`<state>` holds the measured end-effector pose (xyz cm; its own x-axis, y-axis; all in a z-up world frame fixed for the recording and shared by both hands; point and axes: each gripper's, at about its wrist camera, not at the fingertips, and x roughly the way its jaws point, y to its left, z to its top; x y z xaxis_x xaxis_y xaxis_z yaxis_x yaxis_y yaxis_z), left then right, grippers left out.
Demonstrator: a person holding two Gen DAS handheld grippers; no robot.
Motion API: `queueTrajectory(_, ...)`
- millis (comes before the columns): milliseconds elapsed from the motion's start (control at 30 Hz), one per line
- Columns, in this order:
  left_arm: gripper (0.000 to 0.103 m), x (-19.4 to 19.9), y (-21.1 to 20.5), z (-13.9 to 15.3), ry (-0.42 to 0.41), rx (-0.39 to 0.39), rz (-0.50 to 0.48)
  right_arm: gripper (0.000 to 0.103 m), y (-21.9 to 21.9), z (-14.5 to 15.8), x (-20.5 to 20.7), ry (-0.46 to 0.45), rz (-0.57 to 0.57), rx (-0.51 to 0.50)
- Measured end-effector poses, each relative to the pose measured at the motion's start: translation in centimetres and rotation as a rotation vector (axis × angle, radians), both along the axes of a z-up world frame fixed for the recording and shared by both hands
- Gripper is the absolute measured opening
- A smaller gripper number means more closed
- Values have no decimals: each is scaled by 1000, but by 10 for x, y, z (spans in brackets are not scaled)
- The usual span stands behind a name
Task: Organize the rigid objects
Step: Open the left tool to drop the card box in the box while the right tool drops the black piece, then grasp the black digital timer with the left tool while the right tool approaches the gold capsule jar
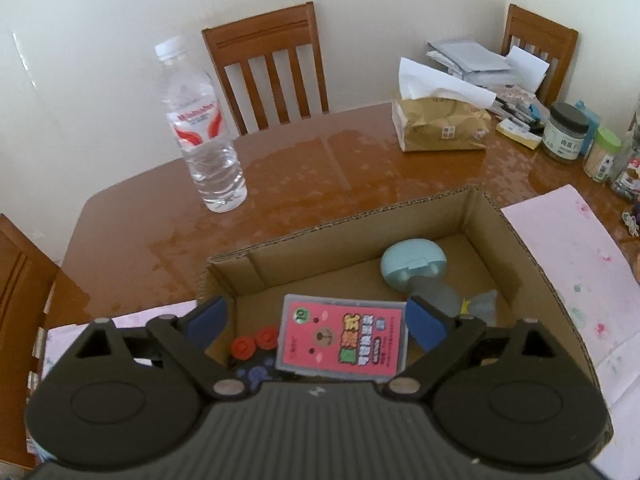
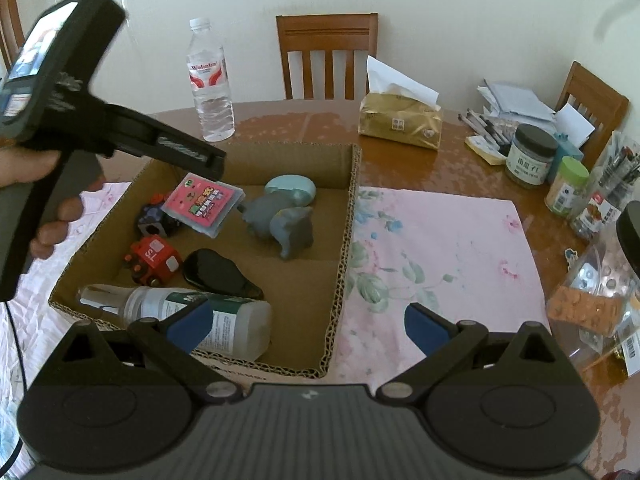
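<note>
Left wrist view: left gripper [image 1: 316, 322] hangs over the cardboard box [image 1: 516, 240], fingers [image 1: 206, 320] spread wide, nothing between them. Directly below sits the pink card case [image 1: 344, 342], tilted on a dark cube toy [image 1: 254, 374] that the gripper body mostly hides. Red knobs [image 1: 256, 342] poke out just beside the case, can't tell what they belong to. Teal oval case [image 1: 412, 264] lies toward the far right corner; the grey figures [image 1: 448, 298] next to it are partly behind the right finger. Water bottle [image 1: 204, 136] stands on the surface beyond the box.

Right wrist view: right gripper [image 2: 308, 326] fingers also wide, empty, over the box's near edge and the floral cloth [image 2: 440, 248]. In the box: a white bottle [image 2: 208, 314] on its side, partly covered by the left finger, red toy [image 2: 154, 260], black oval thing [image 2: 218, 274], grey figures, teal case. Left gripper enters from upper left, its tips cut off from sight over the pink case
</note>
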<state>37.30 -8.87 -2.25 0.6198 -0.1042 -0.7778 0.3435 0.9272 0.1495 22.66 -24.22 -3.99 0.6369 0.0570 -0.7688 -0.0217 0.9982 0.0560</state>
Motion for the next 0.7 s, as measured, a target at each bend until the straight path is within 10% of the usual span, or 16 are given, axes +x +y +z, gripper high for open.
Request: queueTrajectory(700, 102, -109, 91, 16, -28, -60, 150, 103, 32, -16, -29, 58, 20, -12)
